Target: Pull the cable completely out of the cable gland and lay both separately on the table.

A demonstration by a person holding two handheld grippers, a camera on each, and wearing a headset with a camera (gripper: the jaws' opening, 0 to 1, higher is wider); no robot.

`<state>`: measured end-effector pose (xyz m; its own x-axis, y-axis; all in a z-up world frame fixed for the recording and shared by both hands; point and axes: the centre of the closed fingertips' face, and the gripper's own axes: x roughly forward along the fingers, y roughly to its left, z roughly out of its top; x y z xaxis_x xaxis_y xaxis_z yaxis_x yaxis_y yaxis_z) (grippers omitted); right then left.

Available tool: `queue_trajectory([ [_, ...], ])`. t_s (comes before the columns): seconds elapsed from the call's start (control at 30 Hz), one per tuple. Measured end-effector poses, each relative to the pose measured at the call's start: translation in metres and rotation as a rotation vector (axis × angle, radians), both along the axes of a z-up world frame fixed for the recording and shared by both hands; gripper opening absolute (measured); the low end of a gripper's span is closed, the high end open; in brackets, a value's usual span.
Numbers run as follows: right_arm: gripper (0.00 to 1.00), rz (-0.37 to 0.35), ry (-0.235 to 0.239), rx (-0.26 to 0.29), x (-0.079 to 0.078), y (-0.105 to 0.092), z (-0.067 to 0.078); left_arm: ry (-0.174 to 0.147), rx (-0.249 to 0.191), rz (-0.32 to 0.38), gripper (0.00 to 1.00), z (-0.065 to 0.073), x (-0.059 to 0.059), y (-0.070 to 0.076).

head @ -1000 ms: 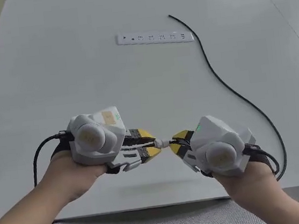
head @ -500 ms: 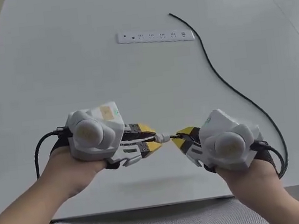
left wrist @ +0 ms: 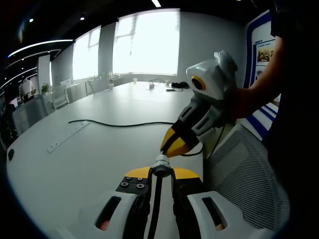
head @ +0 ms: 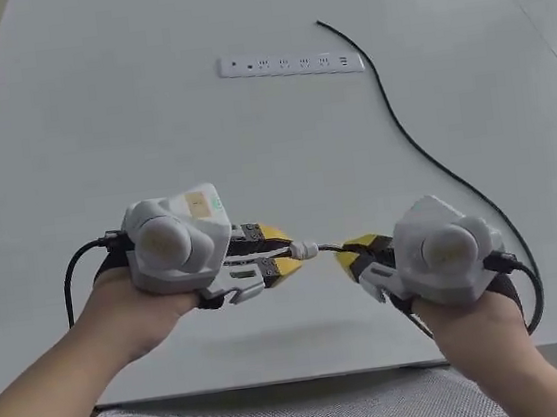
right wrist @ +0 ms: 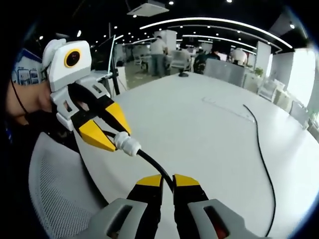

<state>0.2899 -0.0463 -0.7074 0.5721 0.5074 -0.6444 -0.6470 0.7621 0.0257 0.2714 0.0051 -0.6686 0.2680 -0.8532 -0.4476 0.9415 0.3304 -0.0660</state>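
Cable gland (head: pixel 305 251): small, rigid, light; left gripper (head: pixel 282 257) jaws pinch it.
Cable (head: pixel 330 250): thin, limp, likely slippery; right gripper (head: pixel 356 256) jaws clamp it just beside.
Hold: close, pull straight.

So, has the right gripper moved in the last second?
Yes. Against the power strip, the right gripper has slid right, away from the left gripper, baring more cable.

More cable (head: pixel 330 250) betw. gland (head: pixel 305 251), R gripper (head: pixel 352 253)
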Motion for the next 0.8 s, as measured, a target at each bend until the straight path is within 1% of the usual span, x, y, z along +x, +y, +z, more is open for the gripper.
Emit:
queue_trajectory([
  [0.03, 0.02, -0.021, 0.017, 0.009, 0.0, -0.003, -0.002, -0.001, 0.0, -0.001, 0.15, 0.0, 0.0, 0.0],
  [0.1, 0.02, -0.032, 0.024, 0.011, 0.001, -0.006, -0.004, -0.001, 0.0, -0.001, 0.15, 0.0, 0.0, 0.0],
  [0.2, 0.02, -0.068, 0.061, 0.027, 0.001, -0.012, -0.01, 0.001, 0.0, -0.003, 0.15, 0.0, 0.0, 0.001],
  [0.3, 0.02, -0.092, 0.08, 0.029, 0.001, -0.017, -0.014, 0.001, 0.001, -0.005, 0.15, 0.0, 0.0, 0.001],
  [0.43, 0.02, -0.13, 0.115, 0.036, 0.0, -0.023, -0.02, 0.002, 0.001, -0.008, 0.15, -0.001, -0.001, 0.0],
  [0.47, 0.02, -0.143, 0.129, 0.045, -0.001, -0.024, -0.021, 0.001, 0.002, -0.01, 0.15, -0.001, -0.001, 0.0],
  [0.57, 0.02, -0.154, 0.14, 0.054, -0.002, -0.025, -0.022, -0.001, -0.003, -0.01, 0.15, 0.001, -0.001, -0.001],
  [0.7, 0.02, -0.136, 0.122, 0.037, -0.002, -0.024, -0.022, 0.003, 0.003, -0.007, 0.15, -0.002, 0.0, 0.0],
  [0.8, 0.02, -0.121, 0.122, 0.032, -0.002, -0.022, -0.022, 0.005, 0.008, -0.004, 0.15, -0.003, 0.0, 0.002],
])
